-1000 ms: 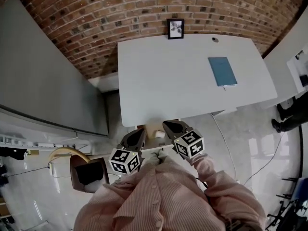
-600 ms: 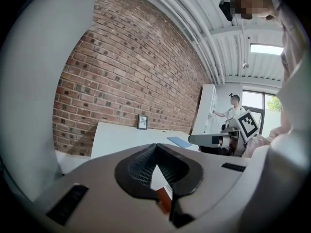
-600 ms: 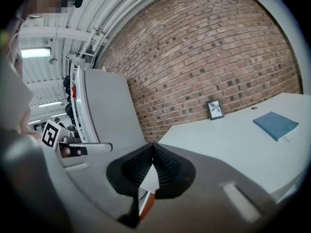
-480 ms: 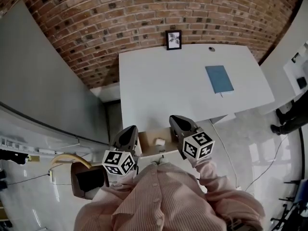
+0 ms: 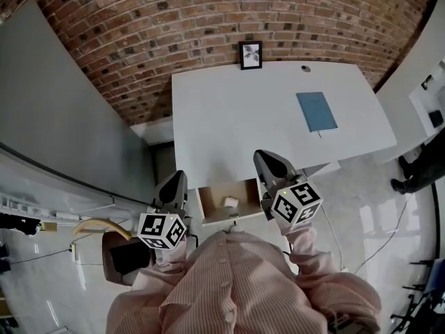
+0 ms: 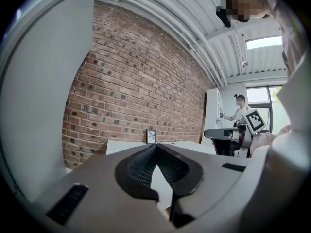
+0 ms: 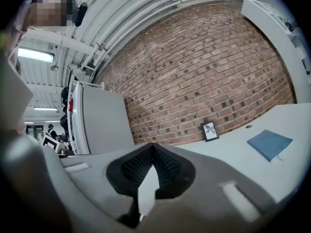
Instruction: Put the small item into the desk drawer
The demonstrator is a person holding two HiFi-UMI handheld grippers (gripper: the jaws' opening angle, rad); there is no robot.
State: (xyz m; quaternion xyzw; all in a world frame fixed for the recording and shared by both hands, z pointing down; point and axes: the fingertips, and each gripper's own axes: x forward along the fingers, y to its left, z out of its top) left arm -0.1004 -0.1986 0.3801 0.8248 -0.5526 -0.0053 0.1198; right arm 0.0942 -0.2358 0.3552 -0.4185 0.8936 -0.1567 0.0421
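Note:
A small white item (image 5: 230, 202) lies inside the open wooden drawer (image 5: 204, 204) under the front edge of the white desk (image 5: 236, 117). My left gripper (image 5: 176, 179) hovers just left of the drawer, jaws shut with nothing between them; in the left gripper view its tips (image 6: 155, 147) meet and point toward the brick wall. To the right of the drawer, over the desk's front edge, my right gripper (image 5: 266, 160) is also shut and empty, and its tips (image 7: 153, 147) are closed in the right gripper view.
A blue notebook (image 5: 316, 111) lies on the desk's right part and a small picture frame (image 5: 251, 54) stands at its back edge against the brick wall. A grey partition runs along the left. A brown chair (image 5: 128, 256) stands at lower left. A person's feet (image 5: 410, 176) are at the right.
The drawer now shows further out from under the desk. Both grippers have drawn apart from it, the left one to the left, the right one to the right.

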